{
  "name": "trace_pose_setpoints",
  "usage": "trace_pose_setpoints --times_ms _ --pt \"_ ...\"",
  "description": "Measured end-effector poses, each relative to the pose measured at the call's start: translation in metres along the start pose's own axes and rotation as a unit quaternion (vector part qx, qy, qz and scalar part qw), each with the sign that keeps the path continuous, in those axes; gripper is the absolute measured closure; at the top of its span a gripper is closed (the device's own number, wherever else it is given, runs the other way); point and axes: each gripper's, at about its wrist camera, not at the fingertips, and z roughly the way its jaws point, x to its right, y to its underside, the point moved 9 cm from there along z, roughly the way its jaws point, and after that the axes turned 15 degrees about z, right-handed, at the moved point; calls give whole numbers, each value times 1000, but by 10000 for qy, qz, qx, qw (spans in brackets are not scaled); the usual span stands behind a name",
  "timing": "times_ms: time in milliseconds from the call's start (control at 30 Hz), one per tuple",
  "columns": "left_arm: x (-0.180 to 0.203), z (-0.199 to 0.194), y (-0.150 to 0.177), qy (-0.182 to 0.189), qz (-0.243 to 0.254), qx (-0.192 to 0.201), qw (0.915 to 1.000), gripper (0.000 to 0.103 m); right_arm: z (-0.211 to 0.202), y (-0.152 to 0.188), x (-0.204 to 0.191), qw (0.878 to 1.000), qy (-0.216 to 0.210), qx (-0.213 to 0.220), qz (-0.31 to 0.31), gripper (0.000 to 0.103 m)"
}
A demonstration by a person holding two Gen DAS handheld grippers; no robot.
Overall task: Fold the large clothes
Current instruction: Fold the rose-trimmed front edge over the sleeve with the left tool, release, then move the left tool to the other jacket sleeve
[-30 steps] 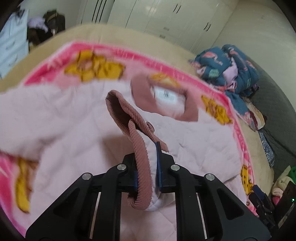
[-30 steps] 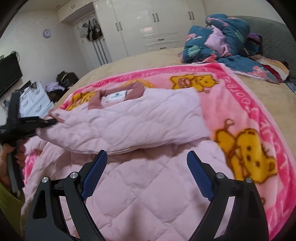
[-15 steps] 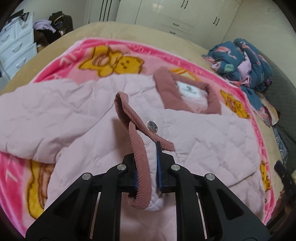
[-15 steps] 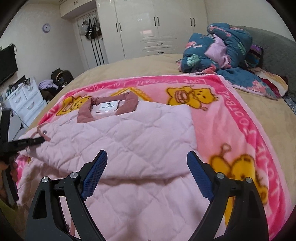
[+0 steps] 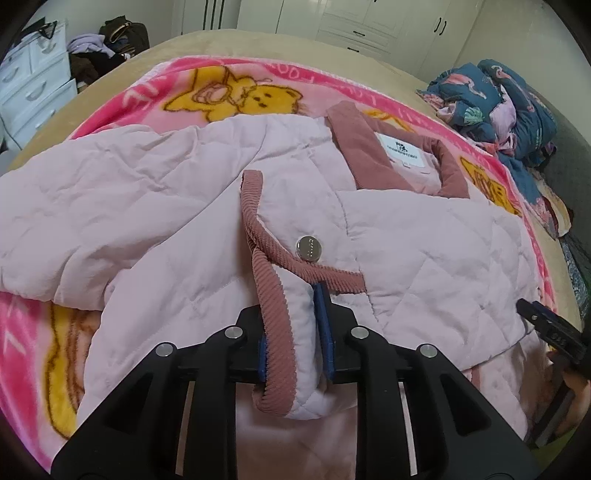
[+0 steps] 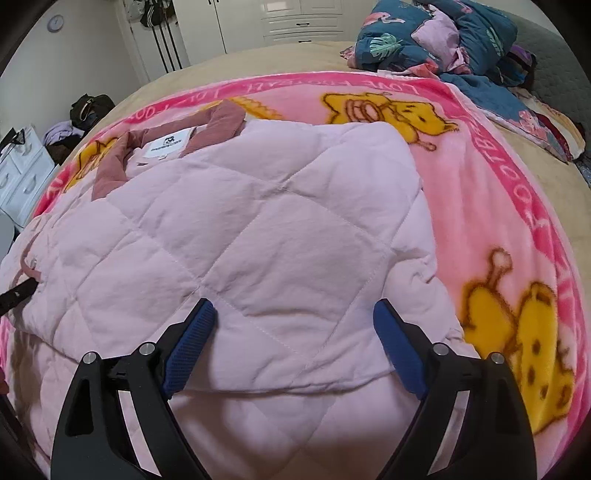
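Observation:
A pale pink quilted jacket (image 5: 406,240) lies on a pink bear blanket (image 5: 229,92), its dusty-rose corduroy collar (image 5: 358,147) at the far side. One sleeve is folded across the body. My left gripper (image 5: 291,332) has the sleeve's corduroy cuff (image 5: 273,325) between its blue pads, low over the jacket near a silver snap (image 5: 309,249); its jaws are opening, and the cuff still fills the gap. My right gripper (image 6: 295,321) stands open just above the jacket (image 6: 258,229), at the near edge of the folded part, nothing between its fingers.
The blanket (image 6: 480,166) covers a beige bed. A heap of blue patterned clothes (image 6: 436,33) lies at the far right corner. White drawers (image 5: 29,85) and bags stand beyond the bed's left side. White wardrobes line the far wall.
The left gripper sank with the cuff and laid the sleeve across the jacket's body; its pads stand slightly wider. The right gripper moved in and down over the jacket, still open.

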Motion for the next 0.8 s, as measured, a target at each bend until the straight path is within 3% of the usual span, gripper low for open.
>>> trace_pose_setpoints --times_ms 167,267,400,567,800 --pt "3 -19 -5 -57 82 106 9999 83 -43 -1 -8 9983 -487 255 185 12" --pt "2 -32 -8 -136 122 186 9997 68 -71 -2 -14 9961 -694 490 245 5" --pt "6 -54 -13 -85 124 354 9993 40 -102 1 -26 9927 -954 702 208 4" --pt "8 -77 -13 -148 104 508 9985 11 -126 10 -40 9911 -1052 815 80 4" --pt "-5 -101 -3 -269 12 588 9979 9 -150 20 -70 9877 -1245 931 -154 4"
